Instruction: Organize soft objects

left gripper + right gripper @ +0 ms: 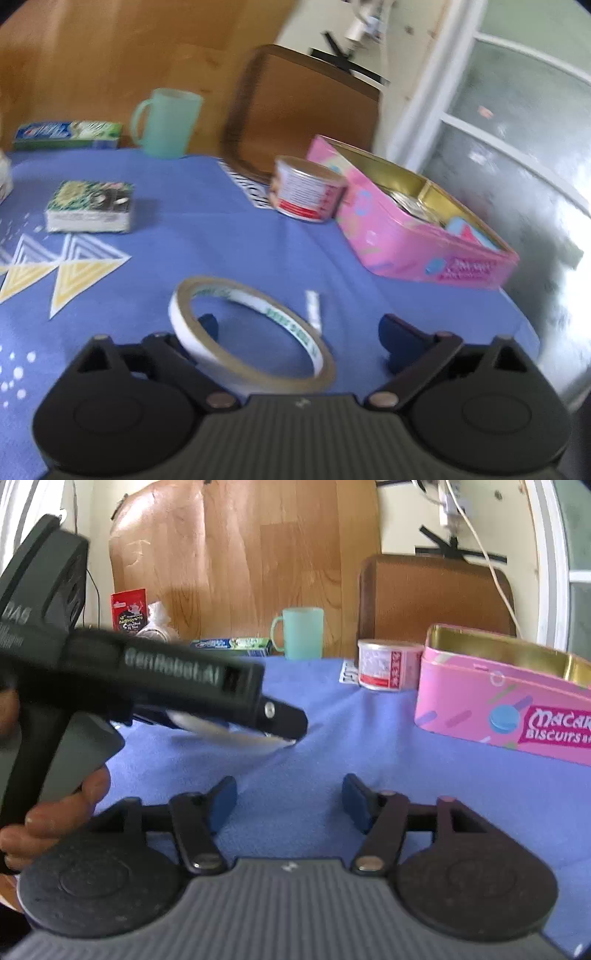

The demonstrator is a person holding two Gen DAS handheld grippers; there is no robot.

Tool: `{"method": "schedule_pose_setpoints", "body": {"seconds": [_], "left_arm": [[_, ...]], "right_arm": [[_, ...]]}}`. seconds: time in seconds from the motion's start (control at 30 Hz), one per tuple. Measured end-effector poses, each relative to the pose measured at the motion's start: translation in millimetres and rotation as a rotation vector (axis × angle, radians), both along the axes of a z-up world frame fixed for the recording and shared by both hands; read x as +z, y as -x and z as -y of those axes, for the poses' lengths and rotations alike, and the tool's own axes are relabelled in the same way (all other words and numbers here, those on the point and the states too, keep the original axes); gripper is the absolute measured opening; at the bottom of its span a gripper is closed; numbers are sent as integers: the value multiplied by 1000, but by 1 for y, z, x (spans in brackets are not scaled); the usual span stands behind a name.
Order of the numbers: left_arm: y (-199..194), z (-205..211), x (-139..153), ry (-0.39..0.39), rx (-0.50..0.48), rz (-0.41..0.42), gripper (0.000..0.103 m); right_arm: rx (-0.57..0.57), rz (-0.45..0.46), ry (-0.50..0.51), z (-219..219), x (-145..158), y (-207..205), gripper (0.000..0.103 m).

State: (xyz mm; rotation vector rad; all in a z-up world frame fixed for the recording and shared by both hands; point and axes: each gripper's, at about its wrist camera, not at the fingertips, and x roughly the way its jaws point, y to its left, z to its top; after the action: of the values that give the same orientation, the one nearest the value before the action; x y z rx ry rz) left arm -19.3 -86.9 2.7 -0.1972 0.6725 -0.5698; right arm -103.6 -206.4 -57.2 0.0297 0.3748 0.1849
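Observation:
A roll of white double-sided tape (251, 332) hangs tilted on the left finger (208, 325) of my left gripper (299, 330), whose jaws stand wide apart above the blue cloth (221, 229). In the right wrist view the left gripper's body (147, 679) crosses the left side with the tape (229, 731) showing under it. My right gripper (290, 797) is open and empty, low over the cloth (351, 731). An open pink biscuit tin (417, 221) stands to the right, also in the right wrist view (498, 698).
A small can (304, 188) stands beside the tin. A green mug (166, 122), a toothpaste box (68, 134) and a patterned packet (90, 206) lie further back. A wooden chair back (303, 107) stands behind the table. The table edge (524, 317) is at the right.

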Motion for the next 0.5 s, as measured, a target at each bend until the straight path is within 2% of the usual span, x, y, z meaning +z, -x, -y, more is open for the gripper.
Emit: {"method": "schedule_pose_setpoints", "body": {"seconds": [0.07,0.27,0.5], "left_arm": [[-5,-7,0,37,-4,-13,100],[-3,-15,0,70,32,-11,103],[-1,-37,-2,191,118,1,103]], "right_arm": [[-9,21,-7,0,-3,1,72],[-16,42,-10,-1,-5,7,72],[-13,46,-11,-3,-6,11,74]]}}
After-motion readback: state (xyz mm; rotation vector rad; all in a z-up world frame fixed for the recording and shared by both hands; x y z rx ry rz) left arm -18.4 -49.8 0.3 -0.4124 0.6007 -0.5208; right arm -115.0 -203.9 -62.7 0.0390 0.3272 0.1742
